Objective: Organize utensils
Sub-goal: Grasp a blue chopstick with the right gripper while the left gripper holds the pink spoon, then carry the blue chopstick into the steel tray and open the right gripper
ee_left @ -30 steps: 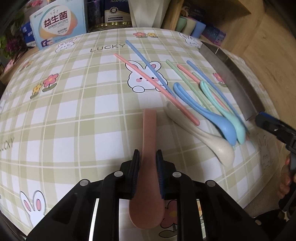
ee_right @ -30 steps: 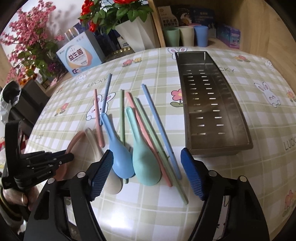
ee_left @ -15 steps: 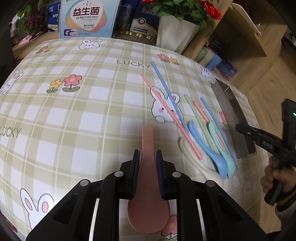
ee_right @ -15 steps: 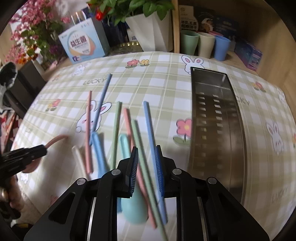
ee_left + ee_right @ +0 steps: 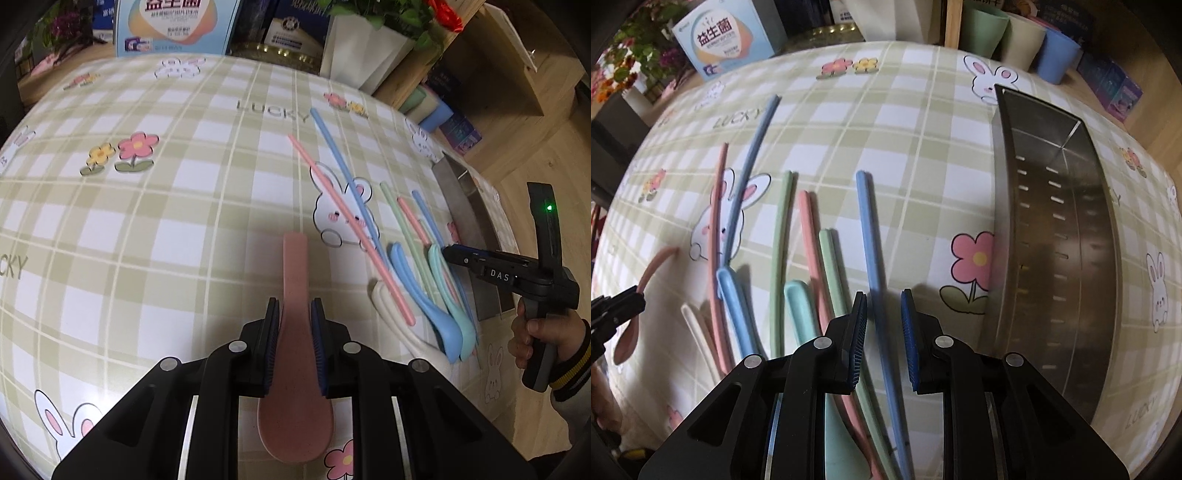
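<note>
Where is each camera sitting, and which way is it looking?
Left wrist: sits on the left tongs, looking along the pink spoon they grip, across the table toward the right tongs and the person's hand.
Right wrist: sits on the right tongs, looking over the blue chopstick between their fingers; metal tray beside.
Both views show the spoons, chopsticks, tray and each other's tongs.

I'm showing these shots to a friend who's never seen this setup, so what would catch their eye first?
Probably the pink spoon clamped between the left gripper fingers, held over the rabbit-and-flower checked tablecloth. Next, the fan of pastel chopsticks and spoons lying beside it, with the right gripper straddling the blue chopstick, a gap showing on each side. To their right sits a long perforated metal tray.
</note>
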`<action>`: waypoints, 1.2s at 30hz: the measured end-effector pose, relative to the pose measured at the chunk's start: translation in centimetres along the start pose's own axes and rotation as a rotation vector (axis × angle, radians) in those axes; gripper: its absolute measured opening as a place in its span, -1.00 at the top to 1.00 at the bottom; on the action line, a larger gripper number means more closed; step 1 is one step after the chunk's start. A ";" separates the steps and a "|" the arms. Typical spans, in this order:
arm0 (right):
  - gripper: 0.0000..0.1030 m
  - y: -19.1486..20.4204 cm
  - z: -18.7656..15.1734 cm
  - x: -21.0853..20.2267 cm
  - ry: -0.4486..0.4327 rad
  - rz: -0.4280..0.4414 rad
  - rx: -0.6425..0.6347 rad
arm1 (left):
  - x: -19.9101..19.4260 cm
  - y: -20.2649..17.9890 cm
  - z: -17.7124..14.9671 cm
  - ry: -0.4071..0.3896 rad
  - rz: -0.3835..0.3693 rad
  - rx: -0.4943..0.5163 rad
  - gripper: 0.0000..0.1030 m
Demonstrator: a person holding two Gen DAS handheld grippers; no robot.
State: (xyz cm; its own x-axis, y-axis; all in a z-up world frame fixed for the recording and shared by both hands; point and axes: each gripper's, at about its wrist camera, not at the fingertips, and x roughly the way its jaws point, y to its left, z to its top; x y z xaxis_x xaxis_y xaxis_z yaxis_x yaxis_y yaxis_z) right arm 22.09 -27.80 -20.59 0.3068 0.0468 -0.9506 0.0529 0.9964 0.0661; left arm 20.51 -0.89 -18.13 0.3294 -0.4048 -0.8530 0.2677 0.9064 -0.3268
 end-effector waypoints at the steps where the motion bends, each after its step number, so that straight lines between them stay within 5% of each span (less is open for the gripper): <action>1: 0.71 0.1 0.0 0.0 -0.002 0.000 -0.004 | 0.2 -0.1 -0.1 0.012 0.000 0.004 0.67; 5: 0.85 0.6 -0.1 0.0 -0.003 -0.002 -0.016 | 1.1 -0.4 -0.1 0.049 0.011 0.017 0.67; 25: 0.86 0.7 -1.4 -0.4 -0.077 0.020 0.001 | 2.9 -2.0 1.7 0.063 0.080 0.080 0.66; 36: 0.88 -0.9 -1.7 -2.1 -0.145 0.143 0.080 | 0.2 -2.3 1.8 -0.013 0.104 0.046 0.72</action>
State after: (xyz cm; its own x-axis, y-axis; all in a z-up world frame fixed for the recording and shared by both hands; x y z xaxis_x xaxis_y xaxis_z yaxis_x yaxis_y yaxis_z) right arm 19.80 -28.73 -19.12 0.4500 0.1710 -0.8765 0.0723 0.9713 0.2266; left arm 21.60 -3.21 -16.79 0.3690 -0.3108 -0.8759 0.2722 0.9372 -0.2179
